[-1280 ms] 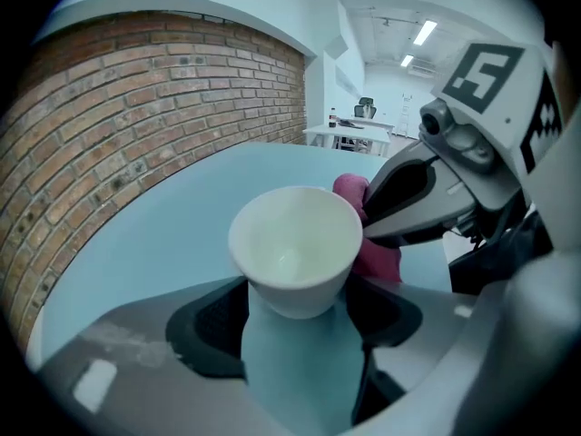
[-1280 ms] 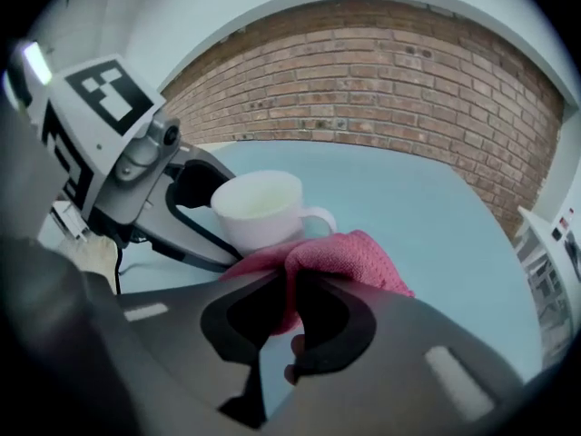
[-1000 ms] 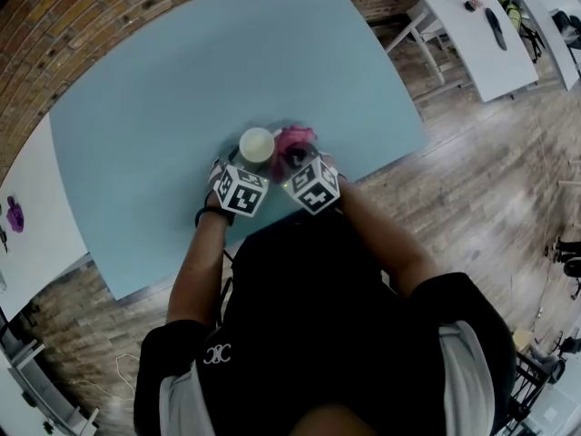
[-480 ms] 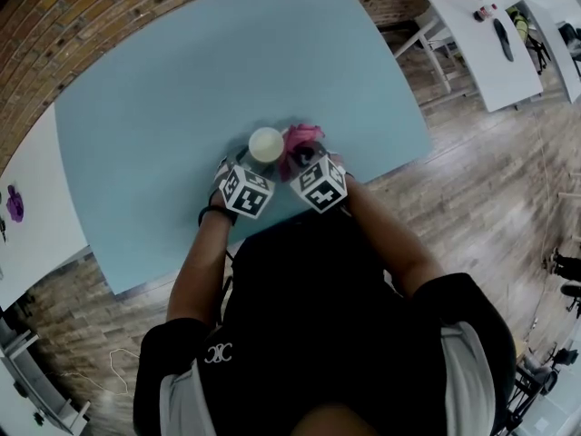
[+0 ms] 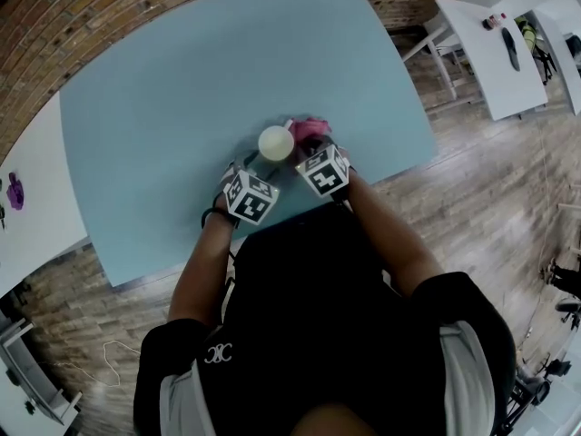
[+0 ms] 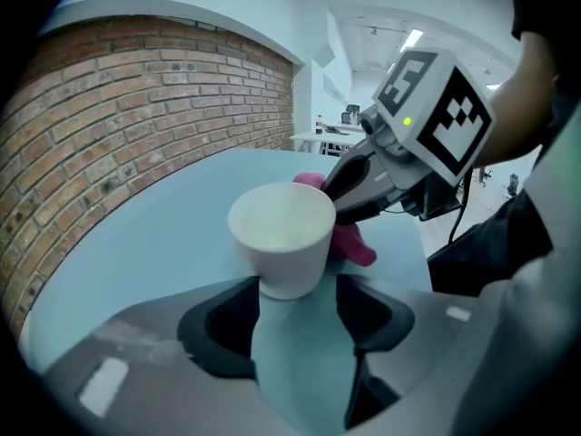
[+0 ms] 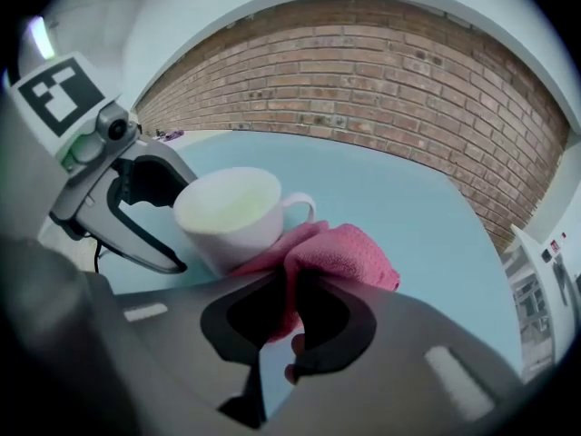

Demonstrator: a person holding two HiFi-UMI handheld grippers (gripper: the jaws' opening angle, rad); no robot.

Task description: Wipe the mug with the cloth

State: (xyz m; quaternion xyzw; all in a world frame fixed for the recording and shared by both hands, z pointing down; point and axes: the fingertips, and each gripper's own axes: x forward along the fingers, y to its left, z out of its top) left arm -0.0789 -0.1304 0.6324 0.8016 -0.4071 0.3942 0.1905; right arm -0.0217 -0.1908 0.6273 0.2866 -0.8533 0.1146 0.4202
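Pink terry cloth (image 7: 345, 252) pinched in right gripper (image 7: 289, 275), touching white ceramic mug (image 7: 227, 216) between just-closing, not yet clamped jaws of left gripper (image 6: 298, 284); next, probably: clamp, then rub.

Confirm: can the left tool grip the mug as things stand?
Probably yes. The left tool has the mug between its jaws, which have just been closing. The right tool holds the cloth beside the mug, clear of those jaws.
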